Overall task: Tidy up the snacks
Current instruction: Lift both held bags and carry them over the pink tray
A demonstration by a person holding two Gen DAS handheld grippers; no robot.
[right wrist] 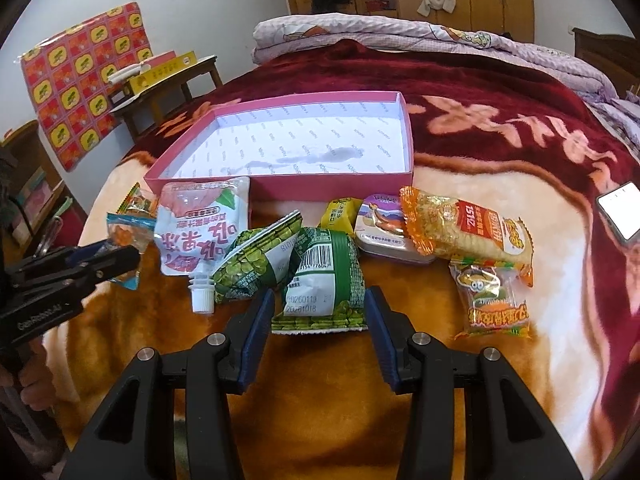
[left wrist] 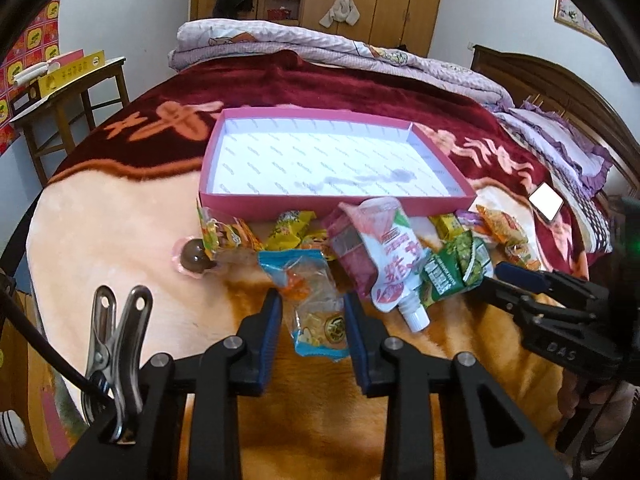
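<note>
A clear snack packet with blue edges (left wrist: 316, 312) lies on the orange blanket, and my left gripper (left wrist: 312, 304) is shut on it; from the right wrist view that gripper (right wrist: 120, 260) shows at the left edge with the packet (right wrist: 130, 232) in its tips. My right gripper (right wrist: 320, 300) is shut on a green pea packet (right wrist: 324, 280), whose sides meet both blue pads. In the left wrist view the right gripper (left wrist: 504, 284) reaches in from the right to the same packet (left wrist: 460, 272). Beyond the pile stands a pink box (left wrist: 336, 204) (right wrist: 332, 188) with nothing in it.
A white spout pouch (right wrist: 196, 232), a second green packet (right wrist: 256, 260), a small tin (right wrist: 384, 232), an orange cracker packet (right wrist: 468, 228), yellow candies (left wrist: 290, 228) and a chocolate ball (left wrist: 194, 256) lie before the box. A phone (right wrist: 620, 210) rests at the right. Folded quilts (left wrist: 320, 48) lie behind.
</note>
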